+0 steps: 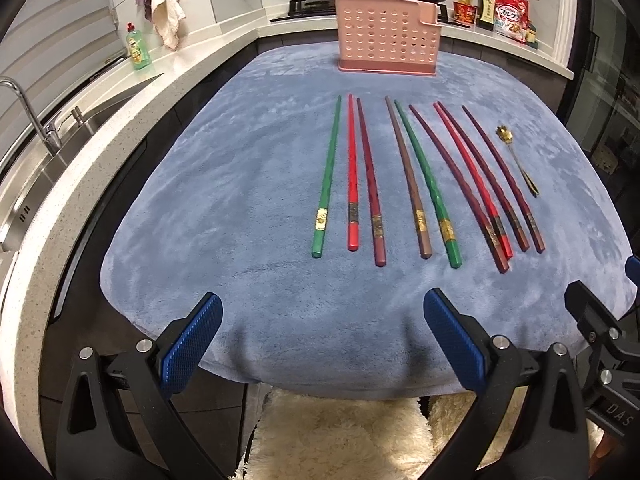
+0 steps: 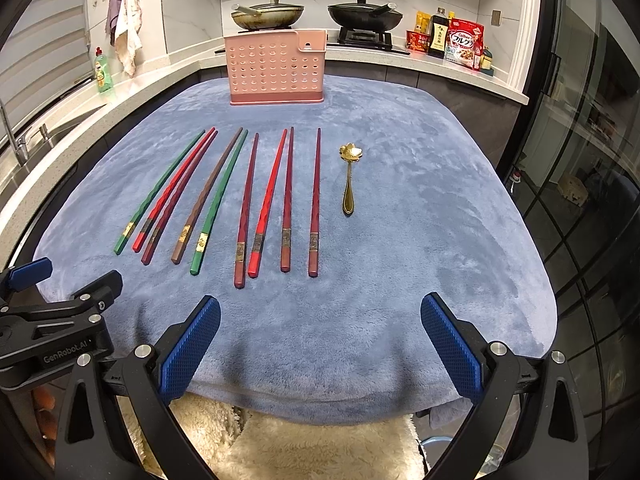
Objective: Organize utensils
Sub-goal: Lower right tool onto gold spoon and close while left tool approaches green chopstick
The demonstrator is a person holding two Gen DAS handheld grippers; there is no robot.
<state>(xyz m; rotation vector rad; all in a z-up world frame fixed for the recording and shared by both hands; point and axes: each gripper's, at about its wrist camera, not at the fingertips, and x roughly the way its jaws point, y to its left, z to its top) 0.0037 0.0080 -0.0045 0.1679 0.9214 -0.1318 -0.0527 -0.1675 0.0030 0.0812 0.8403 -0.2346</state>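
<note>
Several chopsticks, green, red, maroon and brown (image 1: 410, 184) (image 2: 248, 200), lie side by side on a blue cloth (image 1: 240, 184) (image 2: 420, 208). A gold flower-bowl spoon (image 1: 516, 160) (image 2: 349, 176) lies to their right. A pink perforated utensil holder (image 1: 386, 36) (image 2: 276, 68) stands upright at the cloth's far edge. My left gripper (image 1: 322, 328) is open and empty over the near edge, short of the chopsticks. My right gripper (image 2: 320, 328) is open and empty, also over the near edge. Each gripper shows at the side of the other's view.
A steel sink with a tap (image 1: 36, 120) and a green soap bottle (image 1: 138, 46) lie left. Two pans (image 2: 268, 14) (image 2: 364, 14) sit on the stove behind the holder. Bottles and food packets (image 2: 460, 42) stand at back right. A fluffy cream seat (image 2: 320, 448) lies below the near edge.
</note>
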